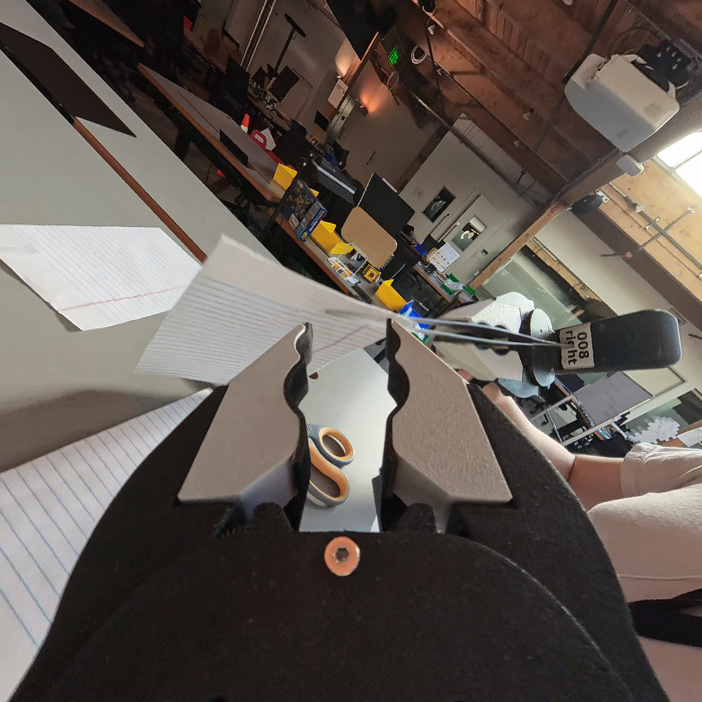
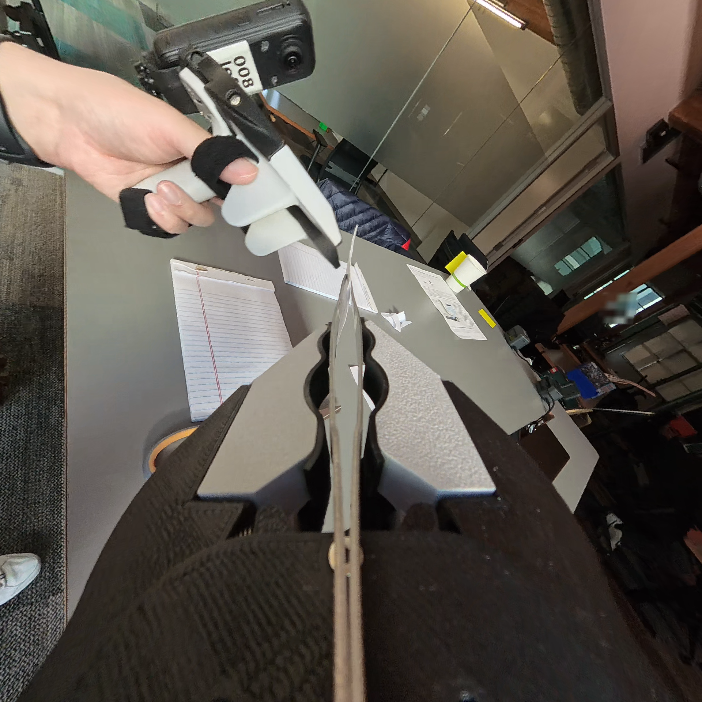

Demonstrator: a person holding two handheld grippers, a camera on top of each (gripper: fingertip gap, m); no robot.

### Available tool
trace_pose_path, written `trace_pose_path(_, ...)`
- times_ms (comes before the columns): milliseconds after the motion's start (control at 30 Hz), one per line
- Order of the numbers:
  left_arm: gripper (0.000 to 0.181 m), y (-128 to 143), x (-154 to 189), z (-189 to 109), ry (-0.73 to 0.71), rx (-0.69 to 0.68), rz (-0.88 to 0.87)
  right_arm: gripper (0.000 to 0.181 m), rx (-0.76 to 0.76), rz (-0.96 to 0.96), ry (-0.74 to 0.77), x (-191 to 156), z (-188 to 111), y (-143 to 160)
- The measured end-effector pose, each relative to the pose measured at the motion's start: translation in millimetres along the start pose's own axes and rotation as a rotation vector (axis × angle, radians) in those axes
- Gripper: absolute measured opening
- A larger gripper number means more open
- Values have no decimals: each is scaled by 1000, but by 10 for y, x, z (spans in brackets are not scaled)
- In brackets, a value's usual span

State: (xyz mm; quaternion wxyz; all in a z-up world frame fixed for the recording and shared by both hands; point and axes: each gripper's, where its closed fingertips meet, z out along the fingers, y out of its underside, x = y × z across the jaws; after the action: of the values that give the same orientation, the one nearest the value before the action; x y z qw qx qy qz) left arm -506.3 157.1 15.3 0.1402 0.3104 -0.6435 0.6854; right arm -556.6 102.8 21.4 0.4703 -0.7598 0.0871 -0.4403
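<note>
My left gripper (image 1: 349, 326) is open and holds nothing. A loose lined sheet of paper (image 1: 243, 323) hangs blurred in the air just past its fingertips. My right gripper (image 2: 345, 324) is shut on a long thin metal tool with two blades (image 2: 343, 437). The blades reach forward, and the sheet's edge (image 2: 352, 262) stands between their tips. The right gripper also shows in the left wrist view (image 1: 475, 334), on the right, with the blades (image 1: 456, 330) pointing at the sheet. The left gripper (image 2: 326, 250) shows in the right wrist view, held in a hand (image 2: 95, 125) close above the blade tips.
On the grey table (image 2: 114, 304) lie a lined notepad (image 2: 228, 334), a second lined sheet (image 2: 315, 269), paper scraps (image 2: 395, 317), a printed page (image 2: 444, 304), a white cup (image 2: 465, 273) and a tape roll (image 2: 167, 444). Orange-handled scissors (image 1: 330, 467) lie below the left gripper. My hands' fingertips stand some 8 cm from each other.
</note>
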Motion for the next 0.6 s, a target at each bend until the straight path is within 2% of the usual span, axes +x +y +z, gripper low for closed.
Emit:
trace_pose_path(33,45,-90,-38,-20,-4,9,53,11,-15,4,-4,3,26,25)
trace_pose_path(100,67,-219,-181,-104,-103,-33,291,11,-28,28,-25,25,53,77)
trace_pose_path(200,71,-291,-168,-180,-159,-154,775,10,-16,89,-94,16,86,152)
trace_pose_path(267,70,-178,-140,-116,-147,-297,1013,10,-7,106,-152,-25,113,176)
trace_pose_path(400,58,193,-333,4,-77,-624,1171,10,-35,92,-229,-41,155,290)
trace_pose_path(500,28,347,-539,94,-85,-744,1227,11,-21,98,-288,-23,118,378)
trace_pose_path(600,9,464,-670,174,-146,-830,1253,11,23,142,-327,49,42,439)
